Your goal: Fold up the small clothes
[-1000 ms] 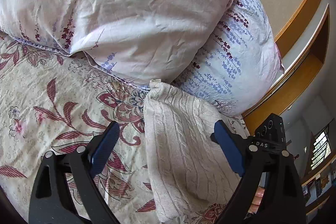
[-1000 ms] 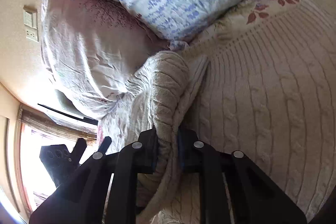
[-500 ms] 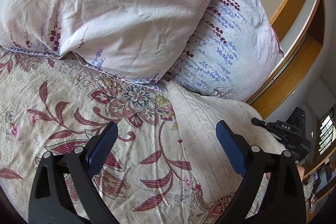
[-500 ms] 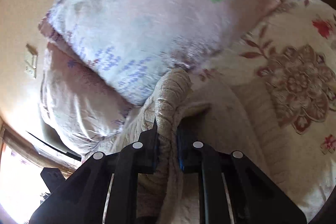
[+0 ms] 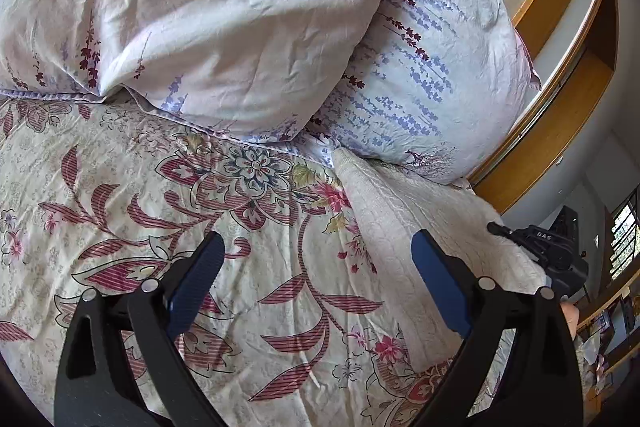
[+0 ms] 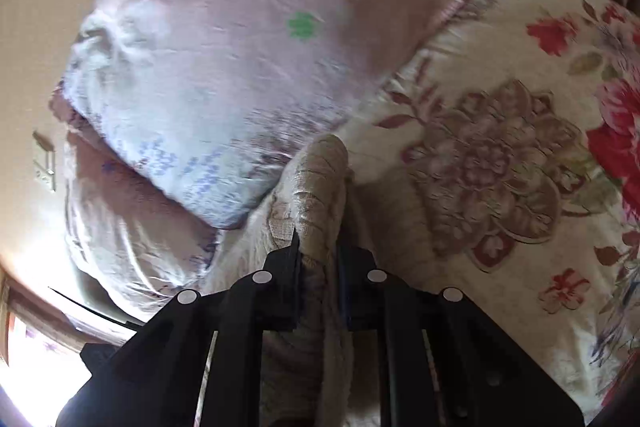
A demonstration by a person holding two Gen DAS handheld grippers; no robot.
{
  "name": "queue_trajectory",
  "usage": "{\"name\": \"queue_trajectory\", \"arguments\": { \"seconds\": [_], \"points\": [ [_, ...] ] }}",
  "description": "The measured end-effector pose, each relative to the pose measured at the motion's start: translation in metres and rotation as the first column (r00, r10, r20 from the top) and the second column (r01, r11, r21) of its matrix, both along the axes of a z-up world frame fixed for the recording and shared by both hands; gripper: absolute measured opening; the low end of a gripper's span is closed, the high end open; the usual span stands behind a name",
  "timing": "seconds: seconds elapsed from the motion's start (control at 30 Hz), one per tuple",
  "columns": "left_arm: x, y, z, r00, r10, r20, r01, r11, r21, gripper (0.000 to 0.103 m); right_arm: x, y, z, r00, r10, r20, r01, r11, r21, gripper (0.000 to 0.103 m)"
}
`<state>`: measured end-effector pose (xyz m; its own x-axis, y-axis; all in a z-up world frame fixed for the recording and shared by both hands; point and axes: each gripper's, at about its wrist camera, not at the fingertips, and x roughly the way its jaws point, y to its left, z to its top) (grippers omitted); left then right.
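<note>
The cream cable-knit sweater (image 5: 404, 227) lies on the bed at the foot of the pillows, spread over the floral bedspread (image 5: 160, 211) toward the bed's right edge, one narrow end reaching up to touch the blue-flowered pillow (image 5: 432, 67). The left hand-held gripper (image 5: 316, 275) hangs above the bedspread with its blue-padded fingers (image 5: 196, 279) spread wide and nothing between them; the right-hand pad sits over the sweater's near edge, though whether it touches the knit I cannot tell. The right hand-held gripper (image 6: 318, 247) is clamped tight on a bunched fold of the sweater (image 6: 320, 183), which rises in a ribbed hump just beyond the fingertips. From the left side that gripper (image 5: 540, 247) shows as a black body at the sweater's far edge. A large pale pink pillow (image 5: 208, 15) leans over the blue-flowered one; in the blurred right wrist view it (image 6: 256, 27) carries a small green mark. A wooden headboard (image 5: 560, 115) runs behind the pillows.
</note>
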<state>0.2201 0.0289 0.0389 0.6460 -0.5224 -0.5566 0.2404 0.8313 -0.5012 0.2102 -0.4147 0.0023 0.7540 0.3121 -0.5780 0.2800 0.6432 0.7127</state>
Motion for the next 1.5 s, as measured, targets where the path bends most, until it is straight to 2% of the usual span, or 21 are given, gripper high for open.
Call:
{"name": "queue_trajectory", "arguments": {
  "seconds": [0.03,0.1,0.23,0.3,0.37,0.47,0.67,0.73,0.77,0.83,0.87,0.97,1.07,1.17,1.23,1.27,1.33,1.37,1.4,1.5],
  "points": [
    [0.0,-0.002,0.0,1.0,-0.008,-0.001,0.008,1.0,0.002,0.094,0.0,-0.005,-0.013,0.999,-0.009,-0.035,0.01,1.0,0.029,0.014],
    [-0.001,-0.005,0.0,1.0,-0.027,0.003,0.027,1.0,0.009,0.094,-0.005,-0.014,-0.027,1.0,-0.008,-0.024,0.011,0.994,0.105,0.015],
    [-0.007,-0.015,0.004,0.994,-0.103,0.034,0.102,0.995,0.017,0.094,-0.016,-0.018,-0.02,1.0,0.019,-0.008,-0.018,0.992,0.121,0.02],
    [-0.013,-0.024,0.011,0.985,-0.159,0.069,0.157,0.987,0.036,0.097,-0.029,-0.021,-0.01,0.999,0.022,0.024,-0.024,0.994,0.108,0.038],
    [-0.023,-0.036,0.019,0.975,-0.204,0.089,0.197,0.977,0.076,0.099,-0.04,-0.024,-0.001,0.998,0.024,0.055,-0.029,0.995,0.09,0.048],
    [-0.04,-0.053,0.028,0.959,-0.263,0.108,0.248,0.96,0.13,0.101,-0.044,-0.026,0.01,0.997,0.04,0.061,-0.042,0.998,0.045,0.048],
    [-0.068,-0.091,0.013,0.952,-0.294,0.082,0.249,0.903,0.349,0.101,-0.018,-0.018,-0.002,0.997,0.082,-0.001,-0.082,0.996,0.038,0.048],
    [-0.071,-0.1,0.006,0.952,-0.294,0.079,0.239,0.882,0.406,0.101,-0.01,-0.009,-0.009,0.992,0.121,-0.026,-0.12,0.992,0.023,0.025],
    [-0.071,-0.104,0.003,0.952,-0.295,0.076,0.236,0.873,0.426,0.101,-0.007,-0.005,-0.009,0.992,0.124,-0.035,-0.125,0.992,-0.012,0.015],
    [-0.072,-0.111,-0.001,0.951,-0.302,0.069,0.24,0.859,0.452,0.101,-0.009,-0.006,-0.006,0.994,0.106,-0.012,-0.106,0.993,-0.045,0.013],
    [-0.073,-0.113,-0.002,0.949,-0.307,0.068,0.243,0.854,0.46,0.101,-0.011,-0.01,-0.004,0.996,0.091,0.001,-0.091,0.995,-0.042,0.009],
    [-0.075,-0.12,-0.005,0.943,-0.326,0.068,0.256,0.839,0.48,0.101,-0.018,-0.022,0.003,0.998,0.051,0.037,-0.05,0.998,-0.036,0.008],
    [-0.073,-0.124,-0.007,0.944,-0.323,0.066,0.246,0.824,0.511,0.101,-0.019,-0.025,0.006,0.998,0.038,0.042,-0.035,0.997,-0.07,0.004],
    [-0.069,-0.127,-0.01,0.951,-0.302,0.065,0.218,0.806,0.551,0.101,-0.017,-0.03,0.003,1.0,0.006,0.011,-0.005,0.994,-0.109,0.0],
    [-0.068,-0.125,-0.011,0.951,-0.305,0.055,0.229,0.811,0.539,0.101,-0.02,-0.036,-0.003,1.0,0.022,0.013,-0.021,0.998,-0.055,0.0],
    [-0.068,-0.124,-0.011,0.949,-0.31,0.053,0.236,0.815,0.53,0.101,-0.022,-0.038,-0.004,0.999,0.033,0.016,-0.033,0.999,-0.025,0.002],
    [-0.066,-0.122,-0.012,0.949,-0.312,0.051,0.24,0.817,0.524,0.101,-0.025,-0.04,-0.005,0.999,0.04,0.019,-0.04,0.999,0.018,0.016],
    [-0.066,-0.122,-0.012,0.949,-0.31,0.049,0.24,0.818,0.522,0.101,-0.025,-0.041,-0.006,0.999,0.043,0.019,-0.044,0.998,0.034,0.038],
    [-0.065,-0.122,-0.013,0.95,-0.308,0.044,0.242,0.821,0.518,0.101,-0.025,-0.04,-0.006,0.999,0.044,0.021,-0.045,0.998,0.039,0.049],
    [-0.063,-0.12,-0.015,0.952,-0.304,0.034,0.246,0.826,0.507,0.101,-0.017,-0.029,-0.006,0.995,0.09,0.029,-0.091,0.995,0.038,0.046]
  ]
}}
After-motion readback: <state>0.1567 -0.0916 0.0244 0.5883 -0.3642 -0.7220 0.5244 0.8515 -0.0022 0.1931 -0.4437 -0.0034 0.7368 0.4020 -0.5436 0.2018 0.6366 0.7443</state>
